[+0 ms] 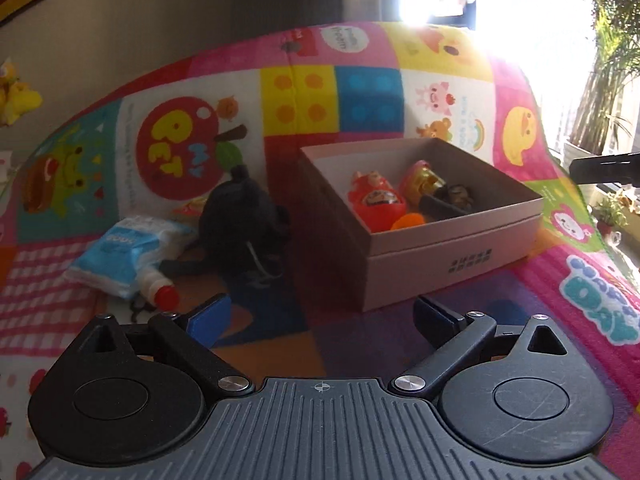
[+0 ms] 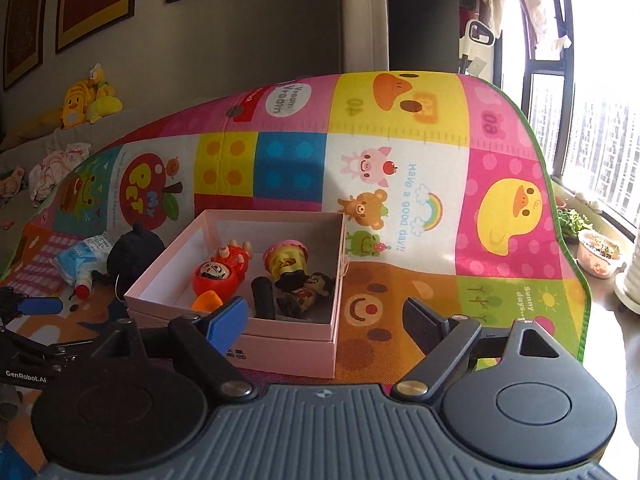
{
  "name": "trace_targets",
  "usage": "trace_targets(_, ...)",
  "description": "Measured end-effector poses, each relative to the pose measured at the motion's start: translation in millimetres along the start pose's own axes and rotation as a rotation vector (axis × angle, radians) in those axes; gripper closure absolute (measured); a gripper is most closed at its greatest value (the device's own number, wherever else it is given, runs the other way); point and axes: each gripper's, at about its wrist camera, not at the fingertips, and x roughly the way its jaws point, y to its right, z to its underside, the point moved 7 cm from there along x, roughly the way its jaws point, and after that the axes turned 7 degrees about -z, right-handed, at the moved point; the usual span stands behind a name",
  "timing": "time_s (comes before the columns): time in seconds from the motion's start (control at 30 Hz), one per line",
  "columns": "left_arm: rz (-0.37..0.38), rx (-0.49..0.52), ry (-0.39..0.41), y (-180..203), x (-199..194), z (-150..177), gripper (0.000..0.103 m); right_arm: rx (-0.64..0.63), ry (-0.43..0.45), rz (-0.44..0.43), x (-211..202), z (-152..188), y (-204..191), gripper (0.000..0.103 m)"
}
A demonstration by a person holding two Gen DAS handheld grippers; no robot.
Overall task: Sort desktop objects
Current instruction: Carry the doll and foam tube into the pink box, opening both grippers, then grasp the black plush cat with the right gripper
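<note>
A pink cardboard box (image 1: pixel 448 240) (image 2: pixel 296 344) stands open on the colourful play mat. Inside lie a red daruma toy (image 1: pixel 374 202) (image 2: pixel 220 274), a pink and gold toy (image 1: pixel 422 178) (image 2: pixel 286 260), a small doll (image 2: pixel 308 290), a black cylinder (image 2: pixel 264 298) and an orange piece (image 1: pixel 408 222) (image 2: pixel 206 302). Left of the box lie a black plush (image 1: pixel 236 220) (image 2: pixel 134 254), a blue tissue pack (image 1: pixel 128 254) (image 2: pixel 82 258) and a small red-capped bottle (image 1: pixel 160 290) (image 2: pixel 84 286). My left gripper (image 1: pixel 324 320) is open and empty, in front of the box. My right gripper (image 2: pixel 326 322) is open and empty at the box's near edge.
The play mat (image 1: pixel 360 96) (image 2: pixel 500 208) rises behind the box. Yellow plush toys (image 2: pixel 86 100) sit on a sofa at the left. Plant pots (image 2: pixel 600 254) stand by the bright window at the right. The left gripper shows at the left edge of the right wrist view (image 2: pixel 36 306).
</note>
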Motion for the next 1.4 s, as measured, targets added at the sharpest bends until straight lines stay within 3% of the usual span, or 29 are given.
trace_targets(0.17, -0.159, -0.199, -0.057, -79.3, 3.8, 18.9, 0.002, -0.119, -0.020, -0.096, 14.9, -17.4, -65.7, 0.014)
trace_targets(0.3, -0.243, -0.306, -0.040, -110.0, 8.3, 25.0, 0.002, -0.225, -0.049, -0.199, 35.8, -35.1, -128.8, 0.012)
trace_targets(0.43, -0.196, -0.367, -0.025, -117.2, 7.2, 28.7, 0.002, -0.248, -0.126, -0.268, 80.1, -54.5, -182.7, 0.011)
trace_targets(0.53, -0.187, -0.366, -0.020, -115.1, 6.1, 30.6, 0.001, -0.230, -0.186, -0.267, 126.2, -65.4, -211.8, 0.011)
trace_targets(0.7, -0.183, -0.320, 0.008, -107.1, 3.2, 29.4, 0.001, -0.283, -0.262, -0.106, 208.4, -60.6, -232.7, 0.013)
trace_targets(0.8, -0.172, -0.332, 0.005, -108.4, 3.8, 29.8, 0.001, -0.207, -0.396, -0.102, 239.4, -44.9, -227.4, 0.015)
trace_targets(0.83, -0.168, -0.339, 0.001, -109.3, 4.3, 30.1, 0.001, -0.186, -0.429, -0.097, 243.1, -38.8, -224.8, 0.023)
trace_targets(0.87, -0.163, -0.346, -0.002, -110.3, 4.4, 30.5, 0.001, -0.188, -0.444, -0.092, 243.8, -35.0, -223.8, 0.029)
trace_targets(1.0, -0.154, -0.359, -0.006, -111.7, 4.4, 31.6, 0.001, -0.277, -0.390, -0.102, 215.5, -34.1, -228.7, 0.033)
trace_targets(1.17, -0.151, -0.378, -0.021, -114.6, 6.3, 33.3, 0.001, -0.302, -0.264, -0.217, 134.4, -51.8, -225.6, 0.033)
trace_targets(1.27, -0.150, -0.395, -0.035, -116.8, 8.2, 34.7, 0.001, -0.251, -0.230, -0.297, 83.6, -55.9, -207.1, 0.033)
trace_targets(1.4, -0.166, -0.385, -0.036, -115.4, 7.4, 34.8, 0.000, -0.172, -0.255, -0.390, 44.9, -31.2, -179.5, 0.032)
